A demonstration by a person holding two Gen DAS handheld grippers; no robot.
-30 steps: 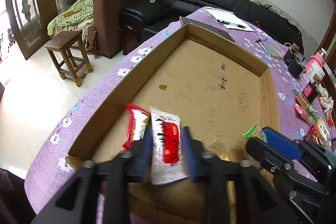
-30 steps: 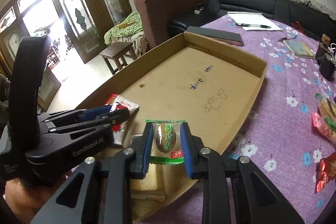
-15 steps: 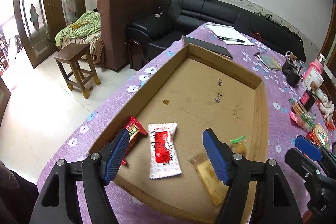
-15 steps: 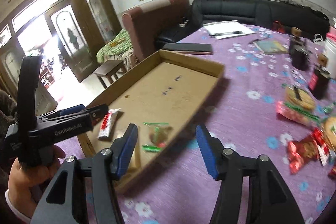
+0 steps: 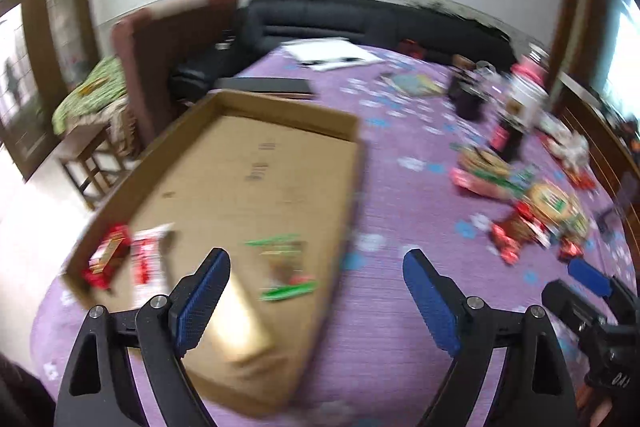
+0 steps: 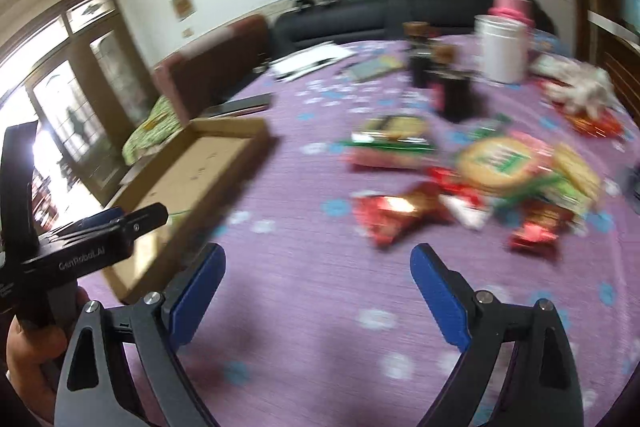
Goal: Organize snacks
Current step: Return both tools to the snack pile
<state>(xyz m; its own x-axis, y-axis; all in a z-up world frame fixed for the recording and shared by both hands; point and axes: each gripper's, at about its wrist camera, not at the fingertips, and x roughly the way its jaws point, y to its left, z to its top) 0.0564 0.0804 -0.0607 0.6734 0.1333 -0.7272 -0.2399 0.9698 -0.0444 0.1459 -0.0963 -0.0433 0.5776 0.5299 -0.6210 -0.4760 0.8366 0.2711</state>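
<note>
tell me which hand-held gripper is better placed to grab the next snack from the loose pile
Right hand-held gripper: empty, jaws opening, snack pile just ahead. Left hand-held gripper sits at the cardboard tray, pile off to its right.

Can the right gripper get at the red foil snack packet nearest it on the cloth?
Probably yes. The right gripper is empty, its jaws opening, and only bare purple tablecloth lies between it and the red foil packet. The packet's far end touches the snack pile.

Purple tablecloth (image 5: 400, 195) with blue and white flowers, brown cardboard tray (image 5: 256, 163), red and green snack wrappers (image 6: 460, 183)
</note>
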